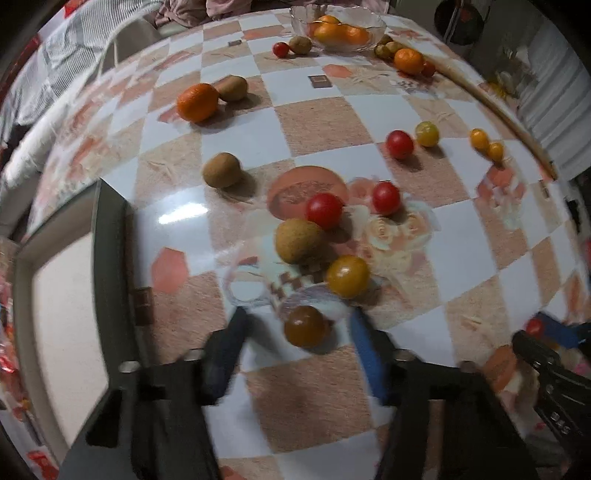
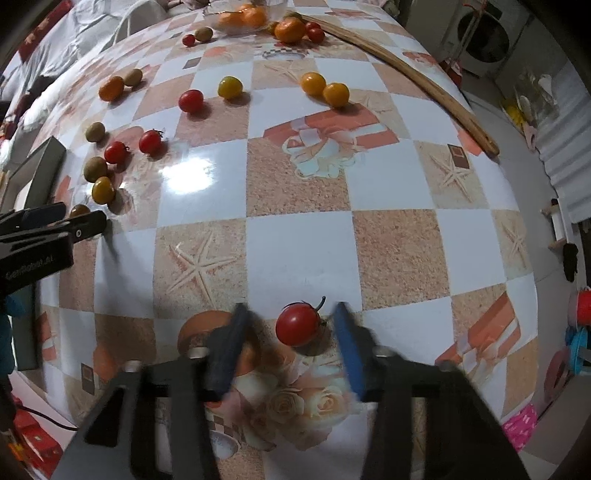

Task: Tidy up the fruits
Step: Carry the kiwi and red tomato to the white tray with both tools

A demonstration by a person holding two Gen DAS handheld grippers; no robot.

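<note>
Fruits lie scattered on a checkered table. My left gripper [image 1: 298, 320] is open, its fingers on either side of a brownish-yellow cherry tomato [image 1: 306, 326] on the table. Just beyond lie a yellow tomato [image 1: 347, 276], a kiwi [image 1: 298, 240] and a red tomato [image 1: 324, 210]. My right gripper [image 2: 291, 316] is open around a red cherry tomato [image 2: 298, 324] with a stem, resting on the table. A glass bowl [image 1: 373, 33] with oranges [image 1: 334, 32] stands at the far edge.
More tomatoes [image 2: 191, 100], kiwis [image 1: 221, 170] and oranges [image 1: 197, 102] dot the table. A wooden stick [image 2: 413, 77] lies along the far right edge. A grey tray [image 1: 110, 236] sits at the left edge. The left gripper also shows in the right wrist view [image 2: 79, 221].
</note>
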